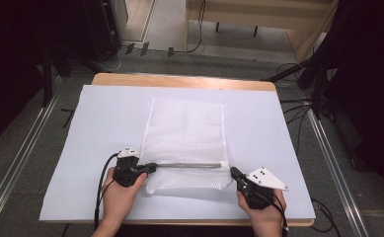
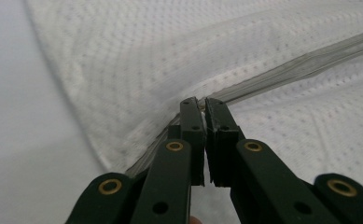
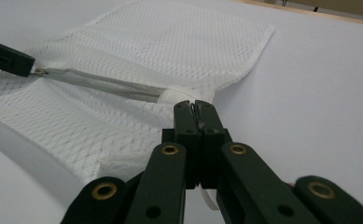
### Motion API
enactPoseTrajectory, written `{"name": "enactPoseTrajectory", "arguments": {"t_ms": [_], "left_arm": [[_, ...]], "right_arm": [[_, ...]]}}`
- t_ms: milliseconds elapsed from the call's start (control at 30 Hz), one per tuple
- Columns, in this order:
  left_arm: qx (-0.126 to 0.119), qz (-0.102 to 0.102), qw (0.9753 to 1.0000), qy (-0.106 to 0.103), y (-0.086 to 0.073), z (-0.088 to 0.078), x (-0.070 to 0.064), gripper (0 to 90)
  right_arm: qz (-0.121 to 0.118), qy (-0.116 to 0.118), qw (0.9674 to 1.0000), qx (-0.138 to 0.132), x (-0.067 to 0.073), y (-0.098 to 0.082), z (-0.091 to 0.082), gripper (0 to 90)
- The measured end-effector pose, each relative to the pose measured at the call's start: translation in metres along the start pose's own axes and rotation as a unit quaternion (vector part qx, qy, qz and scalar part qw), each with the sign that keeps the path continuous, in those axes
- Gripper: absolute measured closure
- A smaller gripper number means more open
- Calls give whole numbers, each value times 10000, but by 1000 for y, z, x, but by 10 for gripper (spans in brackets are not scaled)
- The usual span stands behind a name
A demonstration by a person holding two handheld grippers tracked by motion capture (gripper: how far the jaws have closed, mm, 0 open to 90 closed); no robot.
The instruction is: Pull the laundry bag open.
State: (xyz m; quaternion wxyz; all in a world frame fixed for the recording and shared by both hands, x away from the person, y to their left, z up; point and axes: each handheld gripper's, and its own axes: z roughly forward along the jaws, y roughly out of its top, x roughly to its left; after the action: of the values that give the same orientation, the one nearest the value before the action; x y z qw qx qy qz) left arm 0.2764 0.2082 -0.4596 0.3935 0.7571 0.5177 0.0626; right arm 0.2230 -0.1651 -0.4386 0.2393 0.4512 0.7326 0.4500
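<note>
A white mesh bag [image 1: 187, 131] lies flat in the middle of the table, with a grey zipper [image 1: 189, 165] running across its near end. My left gripper [image 1: 152, 167] is at the zipper's left end, its jaws shut on the small metal zipper pull [image 3: 40, 71]. In the left gripper view the left gripper [image 2: 201, 103] pinches right where the zipper [image 2: 282, 74] starts. My right gripper [image 1: 233, 171] is at the zipper's right end. In its own view the right gripper [image 3: 196, 106] is shut on a white fabric tab [image 3: 209, 198] of the bag [image 3: 179, 42].
A white sheet [image 1: 105, 113] covers the wooden table [image 1: 179, 80], leaving bare sheet on both sides of the bag and behind it. Metal rails [image 1: 19, 158] and cables [image 1: 298, 106] run along the floor beside the table. Dark stands rise at both back corners.
</note>
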Motion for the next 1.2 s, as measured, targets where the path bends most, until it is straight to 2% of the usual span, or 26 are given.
{"name": "enactPoseTrajectory", "arguments": {"t_ms": [100, 300, 567, 633, 833, 900, 967, 1133, 1167, 1200], "left_arm": [[-35, -59, 10000, 12, -2, -7, 4, 877], [-28, -4, 9999, 102, -6, -20, 11, 875], [5, 52, 9999, 127, -9, -24, 14, 871], [-4, 75, 9998, 189, -10, -26, 15, 870], [-50, -59, 9997, 240, -13, -35, 21, 870], [-89, -83, 9994, 335, -15, -38, 25, 874], [-89, -217, 9995, 223, -18, -40, 29, 872], [-212, -129, 9997, 0, -26, -43, 27, 857], [-235, -111, 9997, -25, -28, -44, 28, 814], [-277, -133, 9995, -63, -29, -44, 30, 730]], "right_arm": [[12, -20, 10000, 0, -1, 0, 0, 900], [6, -27, 10000, 20, -3, 0, 0, 900], [-38, -22, 10000, -2, -2, 1, 0, 900], [-48, -18, 10000, -6, -2, 1, 0, 900], [-71, -45, 10000, -24, -2, 1, 0, 900], [-52, -72, 10000, -17, -2, 1, -1, 900], [-38, -43, 10000, -18, -3, 0, -1, 900], [-53, -52, 10000, -4, -1, -1, -1, 900], [-42, -39, 10000, -18, -2, -1, -1, 900], [-42, -33, 10000, -38, -2, -1, -2, 900]]}}
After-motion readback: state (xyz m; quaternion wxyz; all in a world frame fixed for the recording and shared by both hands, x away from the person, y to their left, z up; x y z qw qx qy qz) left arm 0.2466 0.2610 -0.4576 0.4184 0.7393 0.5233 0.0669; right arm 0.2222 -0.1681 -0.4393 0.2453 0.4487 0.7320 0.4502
